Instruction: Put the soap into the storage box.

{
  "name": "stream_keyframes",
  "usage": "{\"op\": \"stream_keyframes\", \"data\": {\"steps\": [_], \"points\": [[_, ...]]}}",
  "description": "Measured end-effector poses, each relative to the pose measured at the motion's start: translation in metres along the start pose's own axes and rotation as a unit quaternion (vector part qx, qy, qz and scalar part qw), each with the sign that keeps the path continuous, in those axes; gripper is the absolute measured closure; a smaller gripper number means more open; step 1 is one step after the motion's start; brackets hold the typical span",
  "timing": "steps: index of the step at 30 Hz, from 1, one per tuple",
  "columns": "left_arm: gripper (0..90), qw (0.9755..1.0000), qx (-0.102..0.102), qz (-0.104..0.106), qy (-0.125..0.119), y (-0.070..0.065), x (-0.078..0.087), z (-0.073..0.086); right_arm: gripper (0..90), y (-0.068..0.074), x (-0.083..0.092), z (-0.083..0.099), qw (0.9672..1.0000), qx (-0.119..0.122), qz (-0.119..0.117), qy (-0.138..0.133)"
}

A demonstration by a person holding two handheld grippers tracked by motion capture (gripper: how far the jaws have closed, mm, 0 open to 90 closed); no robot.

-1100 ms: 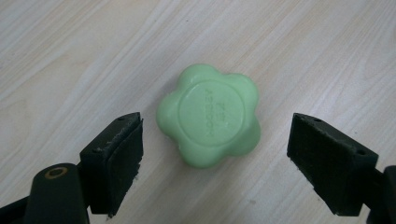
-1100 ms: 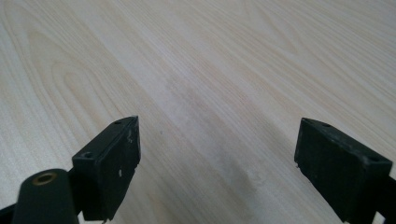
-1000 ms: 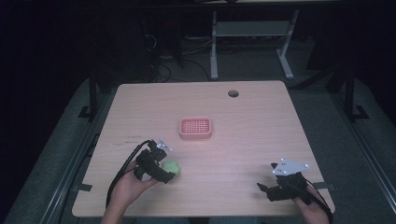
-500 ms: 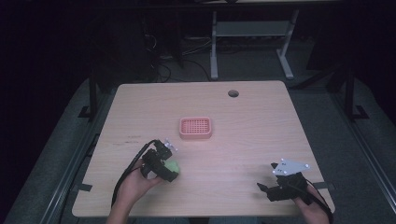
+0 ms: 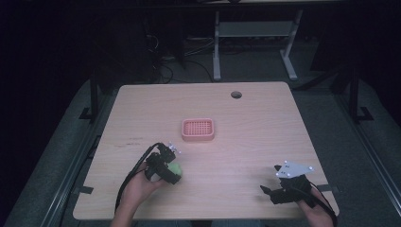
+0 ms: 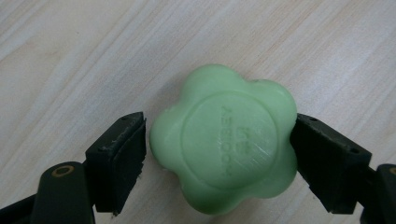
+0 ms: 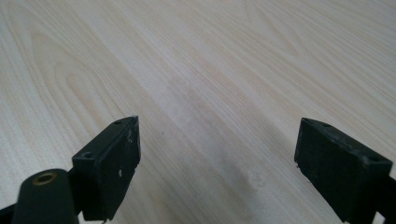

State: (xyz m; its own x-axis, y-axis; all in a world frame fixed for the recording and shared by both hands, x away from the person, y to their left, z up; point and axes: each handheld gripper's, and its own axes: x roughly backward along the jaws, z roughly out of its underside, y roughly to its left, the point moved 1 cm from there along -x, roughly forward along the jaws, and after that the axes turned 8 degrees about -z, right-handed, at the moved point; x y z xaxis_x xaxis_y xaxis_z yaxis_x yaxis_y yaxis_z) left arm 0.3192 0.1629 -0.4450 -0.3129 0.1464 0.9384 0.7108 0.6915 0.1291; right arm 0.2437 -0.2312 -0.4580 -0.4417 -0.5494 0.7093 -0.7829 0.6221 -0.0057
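Note:
A pale green flower-shaped soap lies flat on the wooden table, stamped lettering facing up. My left gripper points down over it with a jaw on each side: the right jaw touches the soap's edge and the left jaw stands a sliver away. In the high view the soap and left gripper sit at the front left of the table. My right gripper rests at the front right, open, with bare wood between its jaws.
A pink slotted soap dish sits near the table's middle, beyond the soap. A round cable hole is at the far edge. Black cables trail from both grippers toward the front edge.
The left gripper and hand have shifted slightly forward and to the right around the soap. The right gripper has stayed still.

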Motion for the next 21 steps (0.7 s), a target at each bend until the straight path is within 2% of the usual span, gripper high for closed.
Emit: {"op": "stream_keyframes", "data": {"steps": [2,3,10,13,21], "points": [[21.1,1.0000,0.005,0.002,0.000,-0.0011,-0.0011,0.0000,13.8,-0.0001,0.0000,0.0000,1.0000,0.000,0.000,0.000],[21.3,1.0000,0.000,-0.001,0.001,-0.0007,-0.0017,-0.0002,13.8,-0.0001,0.0000,0.0001,1.0000,0.000,0.000,0.000],[22.8,1.0000,-0.003,0.001,0.005,-0.0011,-0.0047,0.0003,13.8,0.0001,0.0003,0.0000,1.0000,0.000,0.000,-0.001],[23.7,1.0000,0.001,0.002,0.004,-0.0016,-0.0061,0.0010,13.8,0.0003,0.0003,0.0000,1.0000,0.000,0.000,0.000],[25.1,1.0000,-0.001,0.004,0.006,-0.0019,-0.0077,0.0012,13.8,0.0003,0.0004,0.0000,1.0000,0.000,0.000,-0.001]]}}
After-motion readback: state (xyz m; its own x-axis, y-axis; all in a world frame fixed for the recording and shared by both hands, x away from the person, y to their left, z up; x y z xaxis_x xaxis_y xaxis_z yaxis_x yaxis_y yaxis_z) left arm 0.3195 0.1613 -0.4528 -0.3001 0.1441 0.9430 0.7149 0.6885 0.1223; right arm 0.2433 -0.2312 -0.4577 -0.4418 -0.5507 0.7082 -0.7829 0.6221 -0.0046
